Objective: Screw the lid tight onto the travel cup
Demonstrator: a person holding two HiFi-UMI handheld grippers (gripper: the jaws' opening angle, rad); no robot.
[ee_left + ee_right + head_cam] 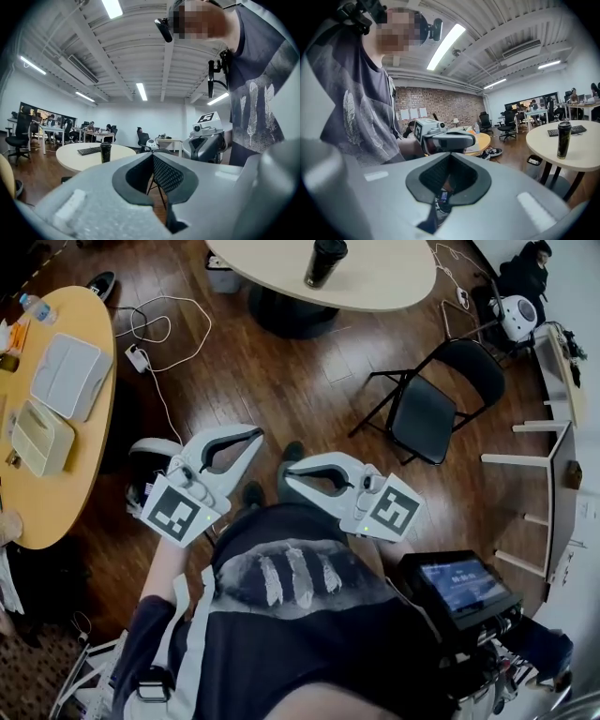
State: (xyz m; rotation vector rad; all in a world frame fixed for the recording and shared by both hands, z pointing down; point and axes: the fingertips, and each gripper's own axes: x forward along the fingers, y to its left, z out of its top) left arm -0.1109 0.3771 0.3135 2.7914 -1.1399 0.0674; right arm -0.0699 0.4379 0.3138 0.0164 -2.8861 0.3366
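White plastic grippers sit close against the person's chest, both with jaws pressed together and nothing between them. The left gripper (251,437) points ahead and a little to the right. The right gripper (287,473) points across toward the left one, tips near but apart.

Beyond them lies open dark wooden floor (309,381). A white charger with its cables (137,358) lies on the floor ahead on the left, and a black folding chair (436,399) stands ahead on the right.

Farther on is a round pale table (384,277) on a dark pedestal. The travel cup (324,261), dark and tall, stands upright on it, well apart from both grippers, ahead and slightly right. It seems to carry its lid already, though at this distance that is uncertain.

Neither hand is clearly nearer, but the left gripper aims closer to the cup. The floor between cables and chair looks open enough for stepping up to the table's near edge.
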